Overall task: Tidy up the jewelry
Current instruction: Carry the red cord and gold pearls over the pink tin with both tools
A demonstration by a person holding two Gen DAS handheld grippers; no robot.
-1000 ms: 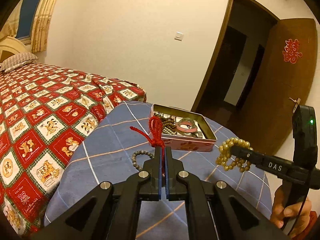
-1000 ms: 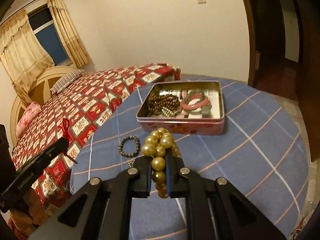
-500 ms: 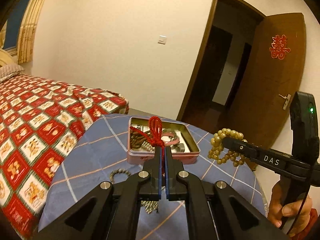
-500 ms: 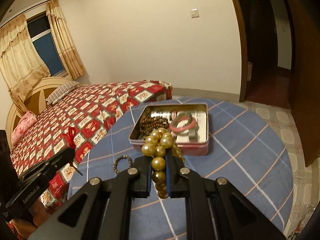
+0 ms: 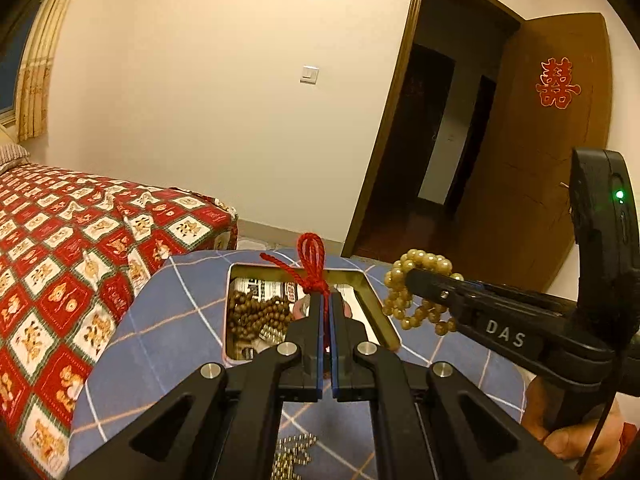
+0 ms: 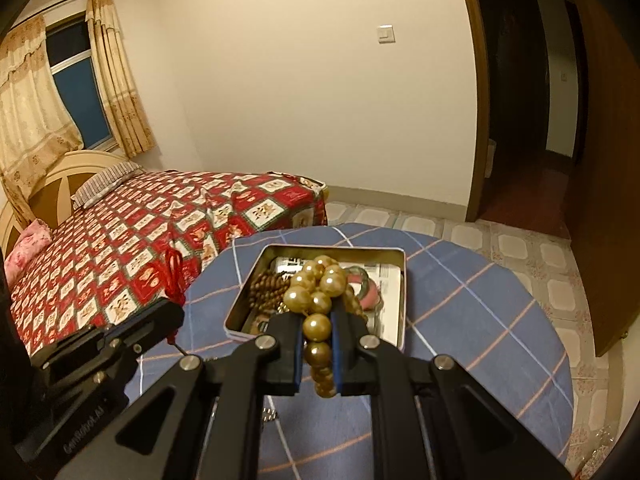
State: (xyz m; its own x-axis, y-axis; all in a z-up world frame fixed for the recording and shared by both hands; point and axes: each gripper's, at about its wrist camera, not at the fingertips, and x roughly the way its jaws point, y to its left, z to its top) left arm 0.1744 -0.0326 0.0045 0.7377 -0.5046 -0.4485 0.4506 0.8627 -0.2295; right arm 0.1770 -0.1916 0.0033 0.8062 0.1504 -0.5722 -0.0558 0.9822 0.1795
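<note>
My left gripper (image 5: pixel 327 300) is shut on a red knotted cord (image 5: pixel 311 264) and hangs over the open tin box (image 5: pixel 378 312). That tin (image 6: pixel 394 256) holds brown wooden beads (image 5: pixel 256 312), a pink bangle (image 6: pixel 370 292) and other pieces. My right gripper (image 6: pixel 318 312) is shut on a golden pearl bracelet (image 6: pixel 318 284), also above the tin. In the left wrist view the right gripper (image 5: pixel 412 280) comes in from the right with the golden bracelet (image 5: pixel 404 300) dangling at the tin's right edge. The left gripper (image 6: pixel 176 304) with its red cord (image 6: pixel 173 272) shows at the left in the right wrist view.
The tin rests on a round table with a blue checked cloth (image 6: pixel 480 304). A small-bead chain (image 5: pixel 292 452) lies on the cloth near me. A bed with a red patterned cover (image 5: pixel 60 240) stands left; an open wooden door (image 5: pixel 552 140) is at the right.
Both grippers moved forward and rose, from short of the tin to above it, still holding the cord and the golden bracelet. The dark bead bracelet on the cloth dropped out of view.
</note>
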